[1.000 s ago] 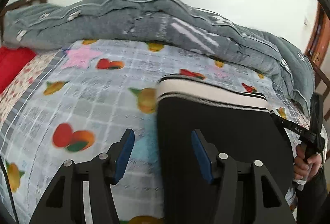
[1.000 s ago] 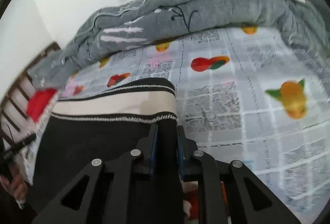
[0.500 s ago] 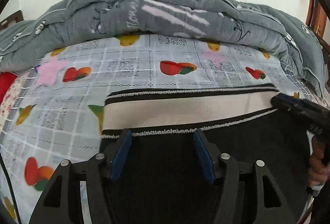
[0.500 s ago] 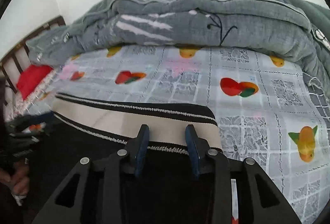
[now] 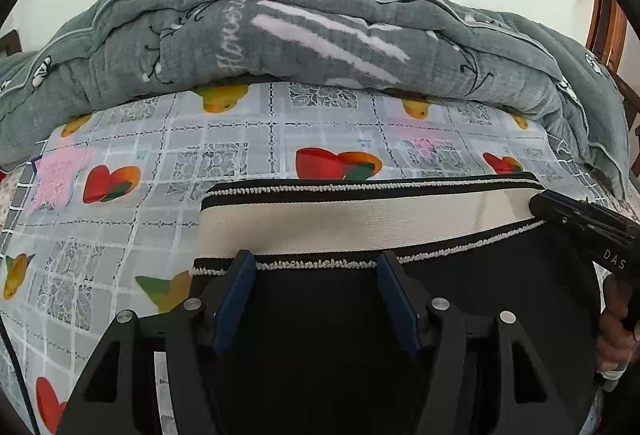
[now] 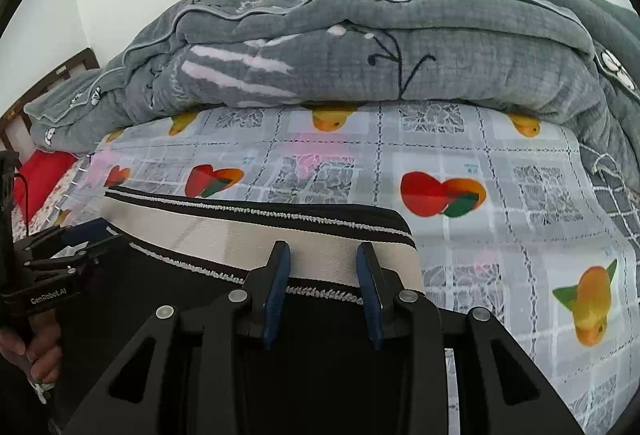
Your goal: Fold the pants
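Black pants (image 5: 320, 335) with a cream, black-edged waistband (image 5: 360, 223) lie flat on the bed, waistband toward the quilt. My left gripper (image 5: 316, 267) is open, its blue pads over the black cloth just below the waistband's left part. My right gripper (image 6: 324, 255) is open, its pads over the waistband (image 6: 248, 235) near its right end; the black cloth (image 6: 320, 355) lies under it. Each gripper also shows in the other's view: the right one (image 5: 584, 223) at the waistband's right end, the left one (image 6: 60, 247) at the left.
The bed sheet (image 5: 160, 163) is grey-checked with fruit prints. A bulky grey quilt (image 5: 300, 35) is piled along the far side. A red cushion (image 6: 40, 175) and a wooden bed frame (image 6: 52, 75) are at the left. A wooden frame (image 5: 608, 31) stands at the right.
My right gripper has opened and let go of the pants. Both grippers have swung to face the waistband, which now lies flat across the bed. The left gripper stayed open.
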Available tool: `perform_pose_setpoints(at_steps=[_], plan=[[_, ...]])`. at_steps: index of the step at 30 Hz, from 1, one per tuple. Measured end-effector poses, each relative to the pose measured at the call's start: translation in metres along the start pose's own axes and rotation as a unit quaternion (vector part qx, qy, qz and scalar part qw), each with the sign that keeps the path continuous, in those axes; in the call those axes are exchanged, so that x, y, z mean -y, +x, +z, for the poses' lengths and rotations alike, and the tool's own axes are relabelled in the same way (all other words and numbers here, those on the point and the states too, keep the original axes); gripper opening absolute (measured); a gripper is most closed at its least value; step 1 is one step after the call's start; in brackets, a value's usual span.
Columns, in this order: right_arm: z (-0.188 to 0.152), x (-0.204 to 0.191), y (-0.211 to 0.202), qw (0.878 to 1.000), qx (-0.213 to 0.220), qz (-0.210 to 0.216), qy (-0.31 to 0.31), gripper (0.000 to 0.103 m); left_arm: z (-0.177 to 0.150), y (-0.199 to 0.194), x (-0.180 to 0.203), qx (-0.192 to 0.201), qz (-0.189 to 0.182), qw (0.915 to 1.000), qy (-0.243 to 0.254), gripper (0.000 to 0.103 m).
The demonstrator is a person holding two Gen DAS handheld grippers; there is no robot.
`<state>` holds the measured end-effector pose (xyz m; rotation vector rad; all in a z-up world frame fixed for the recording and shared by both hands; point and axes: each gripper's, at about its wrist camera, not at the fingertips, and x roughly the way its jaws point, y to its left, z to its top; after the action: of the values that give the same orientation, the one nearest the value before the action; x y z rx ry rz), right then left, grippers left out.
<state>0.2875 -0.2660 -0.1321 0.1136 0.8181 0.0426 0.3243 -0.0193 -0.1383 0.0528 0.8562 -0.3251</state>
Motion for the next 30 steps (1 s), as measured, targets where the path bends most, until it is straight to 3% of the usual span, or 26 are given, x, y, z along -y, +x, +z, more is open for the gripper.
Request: perform_pose_setpoints(at_steps=[5, 10, 26, 30], plan=[[-0.001, -0.003, -0.001, 1.0, 0.002, -0.007, -0.007, 0.034, -0.002, -0.002, -0.001, 0.001, -0.002, 1.0, -0.001, 0.062], [-0.008, -0.006, -0.013, 1.0, -0.001, -0.013, -0.018, 0.034, -0.013, -0.014, 0.002, -0.012, 0.019, 0.9997, 0.007, 0.067], [-0.101, -0.005, -0.102, 1.0, -0.01, 0.003, -0.02, 0.034, -0.114, -0.106, -0.009, -0.013, -0.001, 0.9998, -0.014, 0.067], [-0.122, -0.006, -0.113, 1.0, -0.016, 0.001, -0.025, 0.034, -0.134, -0.123, -0.018, -0.018, -0.029, 0.9984, -0.044, 0.067]])
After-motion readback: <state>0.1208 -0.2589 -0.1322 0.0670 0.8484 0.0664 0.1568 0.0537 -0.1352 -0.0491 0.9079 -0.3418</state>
